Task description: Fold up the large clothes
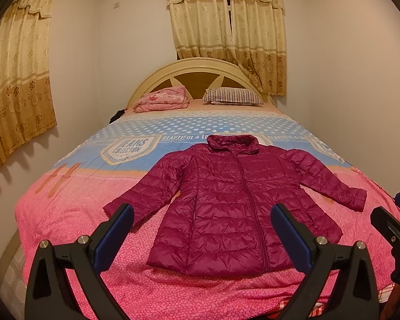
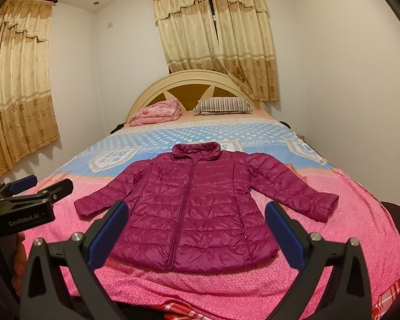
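While the left wrist view looks down the bed (image 1: pixel 66 213), the left tongs (image 1: pixel 200 229) stand spread wide with nothing between their blue pads (image 1: pixel 290 237), held above the near edge of the pink bedspread and touching nothing; the magenta puffer jacket (image 1: pixel 226 200) lies flat and zipped, sleeves out, collar toward the headboard, and the right tongs (image 1: pixel 394 213) show at the right edge. From the right wrist view, the right tongs (image 2: pixel 197 229) gape equally wide and empty, level over the bed's foot before the jacket's hem, with the left tongs (image 2: pixel 40 186) at the left edge.
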Tool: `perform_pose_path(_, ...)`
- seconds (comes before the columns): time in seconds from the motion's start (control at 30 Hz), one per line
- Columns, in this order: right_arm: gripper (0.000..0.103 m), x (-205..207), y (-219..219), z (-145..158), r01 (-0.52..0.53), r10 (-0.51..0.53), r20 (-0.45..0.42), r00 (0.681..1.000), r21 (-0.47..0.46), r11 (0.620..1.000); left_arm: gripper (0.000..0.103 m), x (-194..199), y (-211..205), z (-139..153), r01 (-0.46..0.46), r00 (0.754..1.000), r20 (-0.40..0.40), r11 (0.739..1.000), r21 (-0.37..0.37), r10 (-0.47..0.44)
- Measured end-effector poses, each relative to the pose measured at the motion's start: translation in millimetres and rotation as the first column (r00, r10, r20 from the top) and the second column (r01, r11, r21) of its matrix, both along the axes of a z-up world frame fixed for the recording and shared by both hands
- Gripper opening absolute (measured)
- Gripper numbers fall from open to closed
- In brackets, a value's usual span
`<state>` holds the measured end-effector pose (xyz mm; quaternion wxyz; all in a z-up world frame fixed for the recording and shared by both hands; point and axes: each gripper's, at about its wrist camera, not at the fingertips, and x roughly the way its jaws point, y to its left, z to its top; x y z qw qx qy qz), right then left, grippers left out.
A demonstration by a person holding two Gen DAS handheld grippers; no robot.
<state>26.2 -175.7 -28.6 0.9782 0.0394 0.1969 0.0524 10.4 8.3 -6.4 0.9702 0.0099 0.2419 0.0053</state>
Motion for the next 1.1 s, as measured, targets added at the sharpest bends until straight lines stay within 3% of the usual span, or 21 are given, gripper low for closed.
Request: perform_pose_path(1.1, 0.103, 1.9, 4.5, -7.4, -0.005, 0.005, -0.010, 1.000, 0.000, 1.000, 0.102, 2.4, 3.9, 2.5, -0.014, 1.000, 0.002, 1.000, -0.011, 0.014)
